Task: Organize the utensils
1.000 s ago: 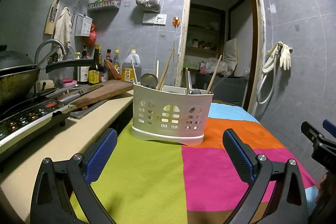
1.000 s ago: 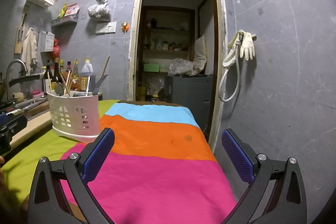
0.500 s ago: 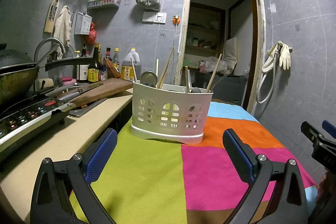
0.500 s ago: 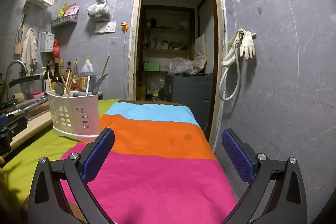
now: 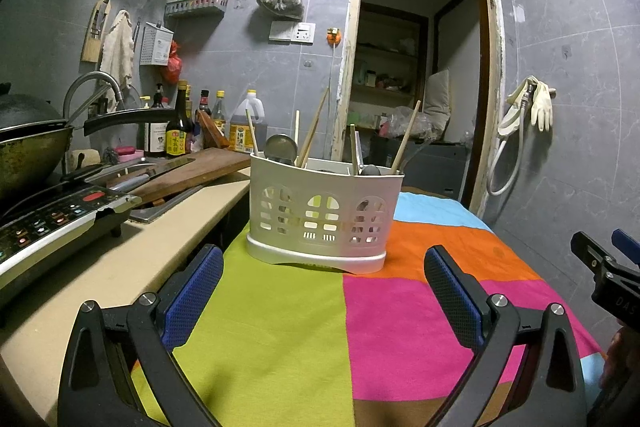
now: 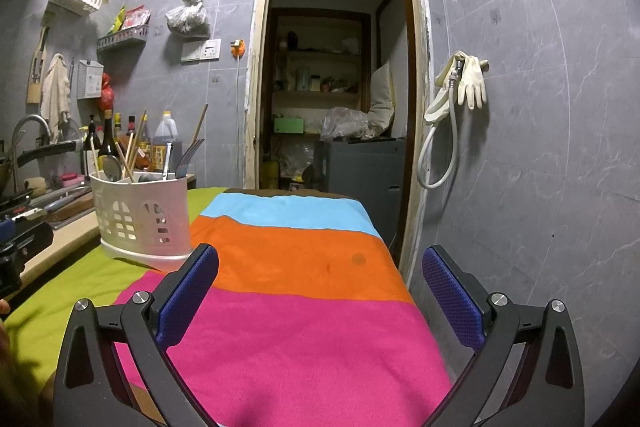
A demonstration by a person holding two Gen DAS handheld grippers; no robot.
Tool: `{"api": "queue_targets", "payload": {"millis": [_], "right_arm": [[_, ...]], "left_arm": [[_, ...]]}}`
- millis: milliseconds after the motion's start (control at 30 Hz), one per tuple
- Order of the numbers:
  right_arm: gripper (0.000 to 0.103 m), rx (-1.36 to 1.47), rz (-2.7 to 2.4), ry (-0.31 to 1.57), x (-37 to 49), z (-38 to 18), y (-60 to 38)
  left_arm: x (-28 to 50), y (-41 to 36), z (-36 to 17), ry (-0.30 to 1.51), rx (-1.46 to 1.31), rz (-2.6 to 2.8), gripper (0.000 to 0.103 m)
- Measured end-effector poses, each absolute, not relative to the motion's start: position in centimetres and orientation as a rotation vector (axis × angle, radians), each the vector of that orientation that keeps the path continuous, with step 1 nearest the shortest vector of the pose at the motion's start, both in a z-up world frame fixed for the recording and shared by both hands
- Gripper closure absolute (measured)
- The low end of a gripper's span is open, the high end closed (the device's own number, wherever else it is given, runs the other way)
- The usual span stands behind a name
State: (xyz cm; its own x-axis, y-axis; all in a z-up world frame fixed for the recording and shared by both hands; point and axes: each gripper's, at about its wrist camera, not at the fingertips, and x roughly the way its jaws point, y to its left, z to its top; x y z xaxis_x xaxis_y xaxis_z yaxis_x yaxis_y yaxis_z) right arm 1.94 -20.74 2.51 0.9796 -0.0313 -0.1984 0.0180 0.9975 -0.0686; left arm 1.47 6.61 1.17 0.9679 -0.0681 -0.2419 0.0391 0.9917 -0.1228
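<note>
Two grippers are hovering low over a bench [image 5: 280, 339] draped in a striped cloth, with nothing loose lying on the cloth that either view shows. Beside it a counter [image 5: 120, 267] is carrying a stove, a wok and a cutting board with a knife.

On the green stripe, near the counter edge, a white caddy [image 5: 324, 223] is standing upright. It is holding chopsticks [image 5: 314, 133], a ladle [image 5: 281, 149], and a fork [image 6: 188, 157] that shows best from the right wrist. By the look of it, the utensils are already sorted into compartments, though I cannot tell which piece is sitting in which.

The left gripper [image 5: 324, 291] is pointing straight at the caddy, its jaws spread wide and holding nothing. The right gripper [image 6: 320, 291] is facing the doorway over the pink and orange stripes, jaws equally wide and empty, with the caddy well off to its left.

Risk is lying mostly in the caddy itself: it looks light and top-heavy with tall sticks leaning outward, so a jaw clipping a chopstick or nudging the rim could be tipping it toward the counter gap. The soft cloth could also be sliding or bunching under a push, dragging the caddy along.
</note>
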Motion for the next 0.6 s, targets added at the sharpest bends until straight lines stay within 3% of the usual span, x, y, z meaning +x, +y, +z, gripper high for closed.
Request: {"api": "queue_targets", "payload": {"millis": [600], "right_arm": [[0.000,-0.060,-0.020,0.212,2.23,2.27,-20.86]], "left_arm": [[1.68,6.61,1.06,0.254,-0.116,-0.061,0.004]]}}
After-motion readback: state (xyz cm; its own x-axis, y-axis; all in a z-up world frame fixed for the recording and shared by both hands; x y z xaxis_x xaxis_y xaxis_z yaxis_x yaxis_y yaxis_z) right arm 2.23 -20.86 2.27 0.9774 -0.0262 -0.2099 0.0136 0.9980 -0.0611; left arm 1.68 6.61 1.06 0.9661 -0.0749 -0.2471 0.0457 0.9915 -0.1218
